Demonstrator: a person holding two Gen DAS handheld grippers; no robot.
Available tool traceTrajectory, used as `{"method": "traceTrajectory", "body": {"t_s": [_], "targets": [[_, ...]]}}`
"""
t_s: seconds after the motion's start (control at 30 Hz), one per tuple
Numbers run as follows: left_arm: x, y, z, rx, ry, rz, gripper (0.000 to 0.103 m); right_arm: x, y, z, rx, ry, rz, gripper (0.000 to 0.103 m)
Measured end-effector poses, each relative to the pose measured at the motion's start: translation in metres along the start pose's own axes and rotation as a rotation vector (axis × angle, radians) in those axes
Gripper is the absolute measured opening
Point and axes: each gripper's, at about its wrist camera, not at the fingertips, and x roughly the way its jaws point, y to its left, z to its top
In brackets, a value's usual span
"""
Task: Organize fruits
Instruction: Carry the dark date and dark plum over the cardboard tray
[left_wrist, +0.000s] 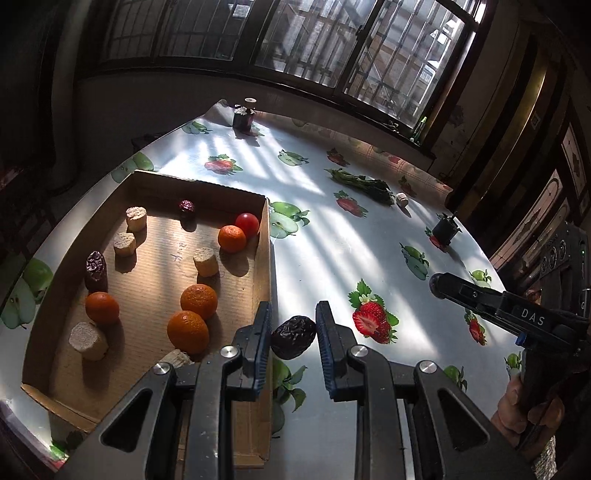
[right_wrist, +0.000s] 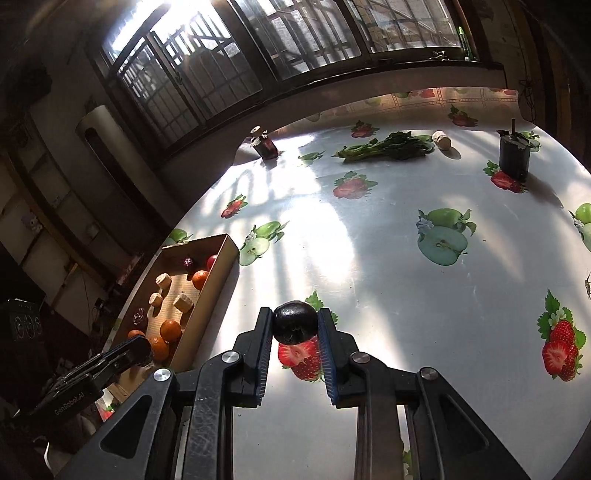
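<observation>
Beside the cardboard box (left_wrist: 264, 236), at its three o'clock, our left gripper (left_wrist: 293, 326) clamps a wrinkled date (left_wrist: 293, 338); our right gripper (right_wrist: 294, 326) pinches a dark plum (right_wrist: 294, 322).

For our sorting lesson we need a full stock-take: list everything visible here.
box: one, brown cardboard, table's left
mandarins: four, orange, in box
tomato: one, red, in box
dates: two, dark, in box
pale chunks: at least four, cream, in box
lone chunk: one, cream, beside greens
greens: one bunch, green, far tabletop
pots: two, dark, far tabletop
tablecloth: one, white, fruit-printed
left gripper: one, black, shut on wrinkled date
right gripper: one, black, shut on dark fruit
</observation>
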Motion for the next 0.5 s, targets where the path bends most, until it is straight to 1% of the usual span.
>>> {"method": "traceTrajectory", "body": {"t_s": [0.07,0.13,0.2,0.33,0.4,0.5], "targets": [[-0.009,0.021,0.002,-0.025,-0.015,0.046,0.023,0.007,0.018,-0.001,0.003,0.018,0.067,0.026],[-0.013,0.040,0.004,-0.047,-0.015,0.067,0.023,0.015,0.036,-0.004,0.004,0.034,0.111,0.026],[-0.015,0.058,0.009,-0.051,-0.013,0.113,0.023,0.024,0.054,-0.008,0.001,0.058,0.152,0.026],[-0.012,0.089,0.016,-0.050,0.010,0.174,0.023,0.044,0.092,-0.021,-0.048,0.098,0.189,0.026],[-0.008,0.100,0.018,-0.054,0.024,0.179,0.023,0.056,0.108,-0.030,-0.071,0.122,0.196,0.027],[0.001,0.109,0.018,-0.074,0.055,0.145,0.023,0.076,0.127,-0.044,-0.111,0.163,0.185,0.027]]}}
